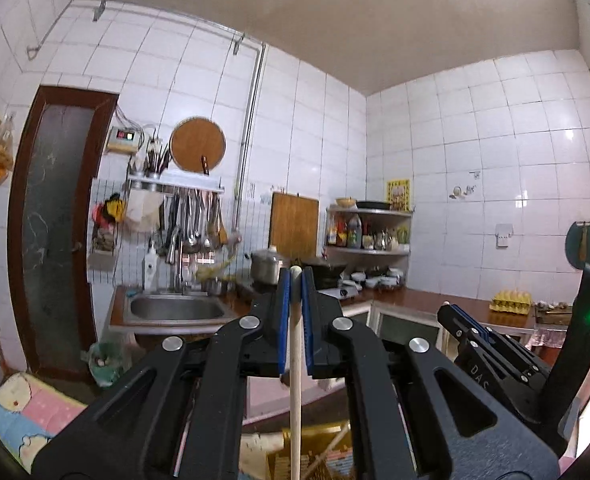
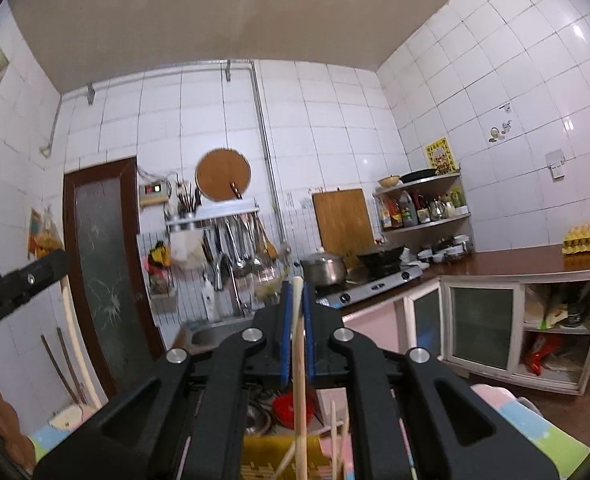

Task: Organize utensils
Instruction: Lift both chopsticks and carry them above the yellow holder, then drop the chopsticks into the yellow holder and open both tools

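In the left wrist view my left gripper is shut on a pale wooden chopstick that hangs straight down between the blue pads. My right gripper is likewise shut on a second wooden chopstick, upright between its pads. Both grippers point level at the far kitchen wall. The right gripper also shows at the right of the left wrist view. Below the right gripper lie loose chopsticks over a yellow patterned surface.
A steel sink and a rack of hanging utensils are on the far wall. A pot and wok sit on the stove. A corner shelf holds bottles. An egg carton rests on the brown counter.
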`<state>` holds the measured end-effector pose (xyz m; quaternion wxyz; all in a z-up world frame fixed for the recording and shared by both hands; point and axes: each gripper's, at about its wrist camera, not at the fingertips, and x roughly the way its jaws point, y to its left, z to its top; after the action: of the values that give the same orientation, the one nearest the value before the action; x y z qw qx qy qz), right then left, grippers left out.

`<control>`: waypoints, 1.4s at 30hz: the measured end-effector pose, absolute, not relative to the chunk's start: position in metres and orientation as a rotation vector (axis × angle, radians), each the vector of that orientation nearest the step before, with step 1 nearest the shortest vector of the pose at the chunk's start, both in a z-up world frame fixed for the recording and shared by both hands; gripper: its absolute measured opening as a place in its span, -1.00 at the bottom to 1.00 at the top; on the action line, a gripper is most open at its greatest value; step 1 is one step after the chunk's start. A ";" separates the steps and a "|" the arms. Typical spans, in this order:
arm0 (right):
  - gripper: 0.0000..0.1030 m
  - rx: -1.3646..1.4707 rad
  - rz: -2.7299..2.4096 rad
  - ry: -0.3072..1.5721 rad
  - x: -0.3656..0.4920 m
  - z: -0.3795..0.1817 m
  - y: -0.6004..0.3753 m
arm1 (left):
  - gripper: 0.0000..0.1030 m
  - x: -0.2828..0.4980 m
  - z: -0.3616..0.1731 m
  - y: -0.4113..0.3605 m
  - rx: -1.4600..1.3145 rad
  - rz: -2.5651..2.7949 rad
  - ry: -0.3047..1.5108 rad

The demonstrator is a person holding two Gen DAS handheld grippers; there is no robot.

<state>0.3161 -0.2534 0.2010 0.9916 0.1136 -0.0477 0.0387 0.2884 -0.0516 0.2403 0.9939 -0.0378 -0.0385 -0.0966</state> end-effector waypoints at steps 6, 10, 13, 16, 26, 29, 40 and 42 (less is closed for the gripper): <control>-0.88 0.248 0.078 -0.132 0.347 0.198 -0.253 | -0.91 0.325 0.219 -0.066 -0.070 -0.188 -0.076; -0.89 0.236 0.073 -0.125 0.366 0.190 -0.251 | -0.91 0.350 0.195 -0.070 -0.069 -0.184 -0.027; -0.89 0.223 0.071 -0.115 0.379 0.178 -0.250 | -0.91 0.367 0.173 -0.071 -0.078 -0.183 0.029; -0.89 0.222 0.064 -0.088 0.389 0.158 -0.252 | -0.91 0.378 0.151 -0.068 -0.070 -0.177 0.081; 0.18 0.140 0.073 0.093 0.382 0.110 -0.256 | 0.02 0.389 0.120 -0.045 -0.108 -0.176 0.270; 0.41 0.136 0.034 0.111 0.366 0.114 -0.265 | 0.62 0.374 0.136 -0.033 -0.112 -0.180 0.247; 0.45 0.123 -0.098 0.312 0.310 0.110 -0.285 | 0.90 0.322 0.149 0.012 -0.102 -0.140 0.363; 0.45 0.126 -0.107 0.355 0.302 0.101 -0.283 | 0.90 0.314 0.140 0.018 -0.108 -0.128 0.388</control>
<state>0.3025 -0.2828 0.1011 0.9809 0.0624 0.1766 -0.0532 0.3145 0.0184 0.1396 0.9778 -0.0535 0.1926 -0.0636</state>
